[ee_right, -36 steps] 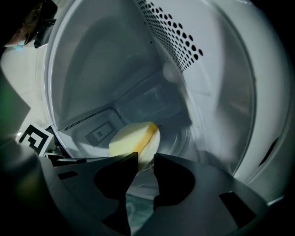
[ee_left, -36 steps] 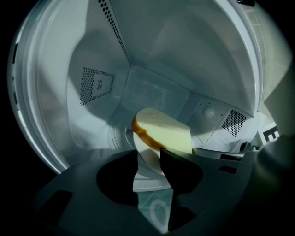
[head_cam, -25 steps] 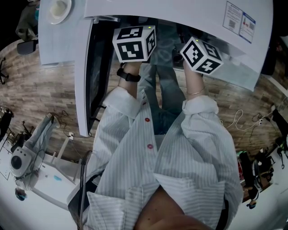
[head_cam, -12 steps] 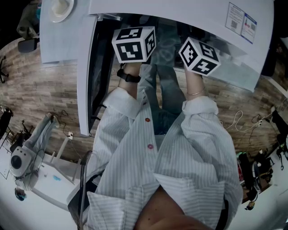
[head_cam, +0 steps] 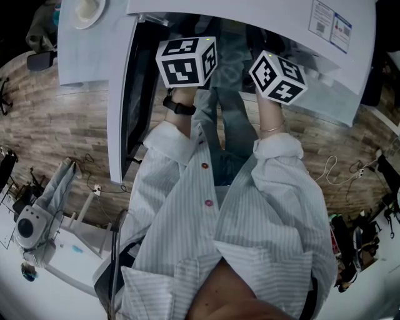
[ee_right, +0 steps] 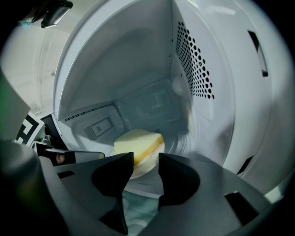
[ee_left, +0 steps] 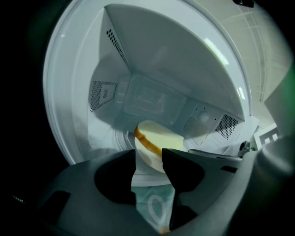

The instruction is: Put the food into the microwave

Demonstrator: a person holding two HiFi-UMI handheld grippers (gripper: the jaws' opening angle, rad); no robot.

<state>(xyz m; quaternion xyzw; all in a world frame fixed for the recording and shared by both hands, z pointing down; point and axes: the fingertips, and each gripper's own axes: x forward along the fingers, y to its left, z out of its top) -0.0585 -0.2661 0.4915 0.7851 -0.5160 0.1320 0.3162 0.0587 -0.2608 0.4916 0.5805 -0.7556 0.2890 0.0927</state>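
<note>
A pale yellow slice of food (ee_left: 159,138) with an orange crust lies on a white plate (ee_left: 147,163) inside the open white microwave (head_cam: 250,15). Both grippers reach into the cavity. The left gripper (ee_left: 149,159) is open, and the plate's near rim shows in the gap just past its tips. The right gripper (ee_right: 146,161) is also open, with the food (ee_right: 138,143) and plate just beyond its tips and nothing pressed between its pads. In the head view only the marker cubes show, left (head_cam: 186,60) and right (head_cam: 278,76); the jaws are hidden in the microwave.
The microwave door (head_cam: 120,94) stands swung open at the left. A white dish (head_cam: 84,11) sits on the white surface beside the microwave. Perforated cavity walls (ee_right: 196,64) close in on both sides. Cables (head_cam: 337,169) lie on the wooden floor.
The right marker cube has rolled slightly. The left cube and the person's arms stay where they were.
</note>
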